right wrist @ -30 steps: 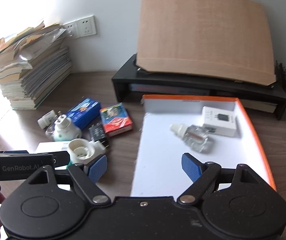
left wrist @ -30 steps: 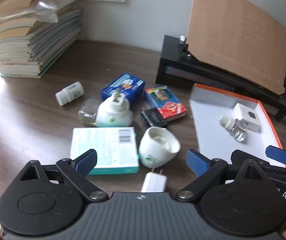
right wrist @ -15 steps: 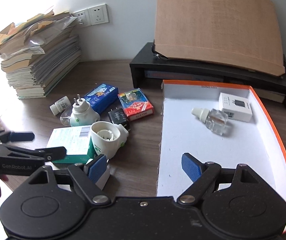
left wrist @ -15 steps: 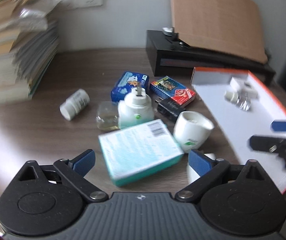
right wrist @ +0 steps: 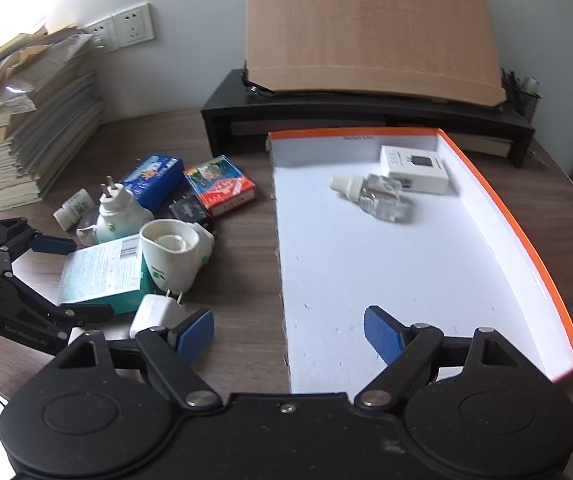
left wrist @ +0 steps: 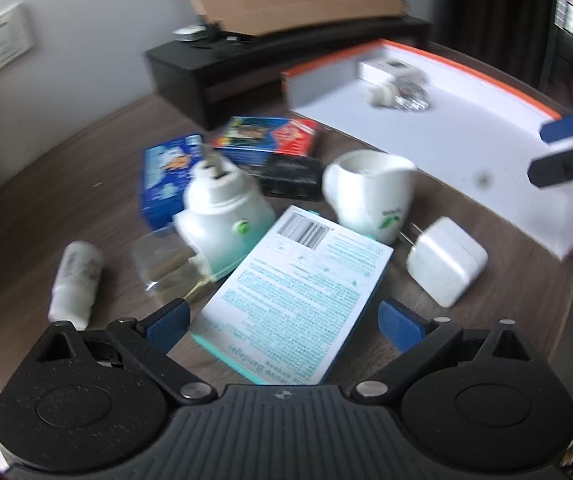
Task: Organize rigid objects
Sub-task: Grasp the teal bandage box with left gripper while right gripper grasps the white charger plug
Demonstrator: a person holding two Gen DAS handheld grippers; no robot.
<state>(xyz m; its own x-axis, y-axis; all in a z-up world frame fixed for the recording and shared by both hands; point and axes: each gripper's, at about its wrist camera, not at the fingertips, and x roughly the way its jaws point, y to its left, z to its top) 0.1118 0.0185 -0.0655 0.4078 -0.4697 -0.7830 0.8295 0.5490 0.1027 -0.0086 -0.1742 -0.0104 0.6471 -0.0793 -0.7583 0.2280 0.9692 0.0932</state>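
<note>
Your left gripper (left wrist: 282,320) is hanging wide open, gripping nothing, w/ the teal bandage box (left wrist: 294,292) lying flat on the table (left wrist: 526,312) between its blue pads, long axis slanting up-right. Right gripper (right wrist: 288,326) is sitting open & empty, farther off over the tray (right wrist: 506,216).

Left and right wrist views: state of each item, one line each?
left gripper: open, jaws either side of the bandage box
bandage box: flat on the table, ungripped
right gripper: open, empty
tray: holds clear bottle lying down and white box
white charger: on table, outside tray
</note>
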